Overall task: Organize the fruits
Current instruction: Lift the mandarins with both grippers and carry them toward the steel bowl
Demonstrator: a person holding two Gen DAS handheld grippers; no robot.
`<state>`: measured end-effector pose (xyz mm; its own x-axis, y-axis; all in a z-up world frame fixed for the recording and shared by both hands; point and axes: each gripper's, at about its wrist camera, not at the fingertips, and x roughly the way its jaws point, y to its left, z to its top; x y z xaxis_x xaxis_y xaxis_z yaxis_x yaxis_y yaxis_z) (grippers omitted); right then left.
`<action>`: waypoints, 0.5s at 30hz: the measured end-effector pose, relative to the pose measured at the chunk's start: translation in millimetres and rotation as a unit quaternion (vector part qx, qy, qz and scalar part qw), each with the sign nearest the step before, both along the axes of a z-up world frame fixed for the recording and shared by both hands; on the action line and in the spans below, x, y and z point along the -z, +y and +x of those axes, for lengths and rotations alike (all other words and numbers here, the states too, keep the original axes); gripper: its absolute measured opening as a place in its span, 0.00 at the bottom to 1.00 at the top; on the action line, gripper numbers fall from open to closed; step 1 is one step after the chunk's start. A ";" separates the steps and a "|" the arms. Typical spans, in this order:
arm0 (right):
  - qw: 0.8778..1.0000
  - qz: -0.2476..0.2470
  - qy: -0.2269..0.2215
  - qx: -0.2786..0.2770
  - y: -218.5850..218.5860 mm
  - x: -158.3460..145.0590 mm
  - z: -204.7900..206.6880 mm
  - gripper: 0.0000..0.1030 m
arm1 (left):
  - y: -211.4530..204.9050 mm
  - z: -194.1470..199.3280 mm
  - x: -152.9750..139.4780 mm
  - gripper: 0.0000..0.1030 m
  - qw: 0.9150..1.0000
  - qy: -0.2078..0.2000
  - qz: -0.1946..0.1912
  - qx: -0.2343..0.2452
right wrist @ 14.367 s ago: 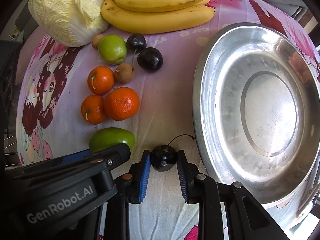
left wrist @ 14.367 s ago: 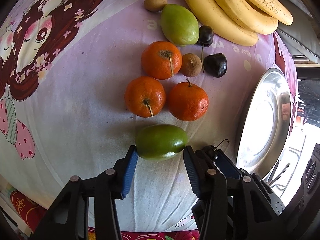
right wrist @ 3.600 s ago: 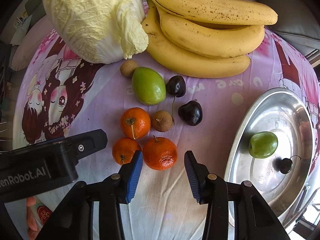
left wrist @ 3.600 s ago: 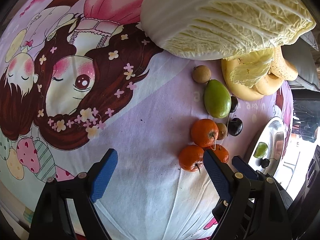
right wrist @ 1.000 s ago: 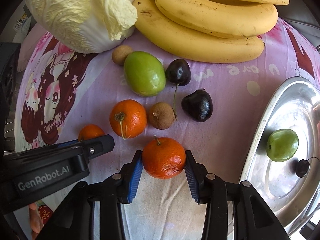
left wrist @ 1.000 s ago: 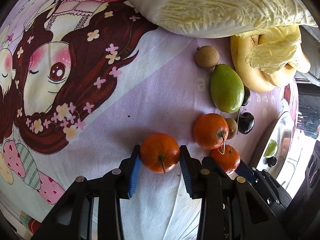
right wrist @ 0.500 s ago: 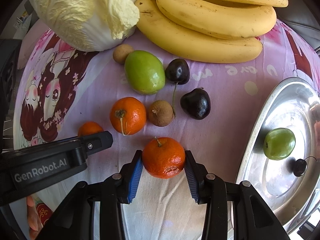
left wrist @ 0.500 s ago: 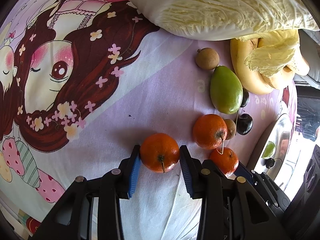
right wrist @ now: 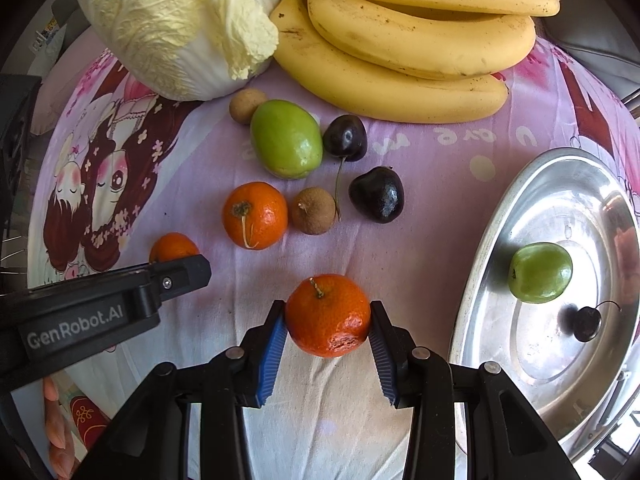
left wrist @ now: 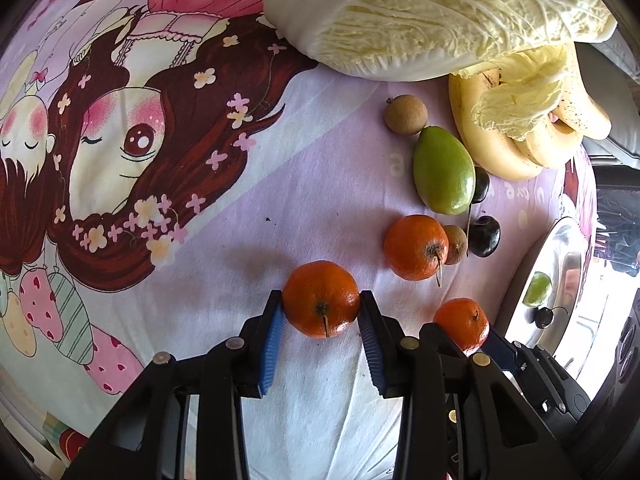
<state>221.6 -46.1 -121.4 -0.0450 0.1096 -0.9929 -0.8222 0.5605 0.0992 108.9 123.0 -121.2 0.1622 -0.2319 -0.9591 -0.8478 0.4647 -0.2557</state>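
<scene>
Each gripper's fingers pinch a tangerine: left gripper (left wrist: 322, 312) holds one tangerine (left wrist: 322, 299), right gripper (right wrist: 328, 322) another tangerine (right wrist: 328, 315).

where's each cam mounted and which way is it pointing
Left wrist: on the left gripper, looking steeply down at the cloth; its own fingers clamp a tangerine.
Right wrist: on the right gripper, looking straight down; its fingers clamp another tangerine, and the left gripper's body crosses at left.
Shared: cabbage, bananas, steel plate.
</scene>
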 end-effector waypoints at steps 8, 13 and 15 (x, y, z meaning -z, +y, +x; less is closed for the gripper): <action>1.000 0.008 -0.005 0.003 -20.8 -17.0 -5.7 0.42 | -14.0 -3.0 -27.8 0.37 1.000 -0.003 0.012 0.006; 1.000 0.014 -0.010 0.007 -36.6 -31.2 -10.4 0.42 | -29.3 -3.6 -45.5 0.37 1.000 -0.005 0.020 0.011; 1.000 0.018 -0.012 0.008 -42.6 -37.9 -12.0 0.42 | -37.6 -2.9 -52.8 0.37 1.000 -0.006 0.025 0.013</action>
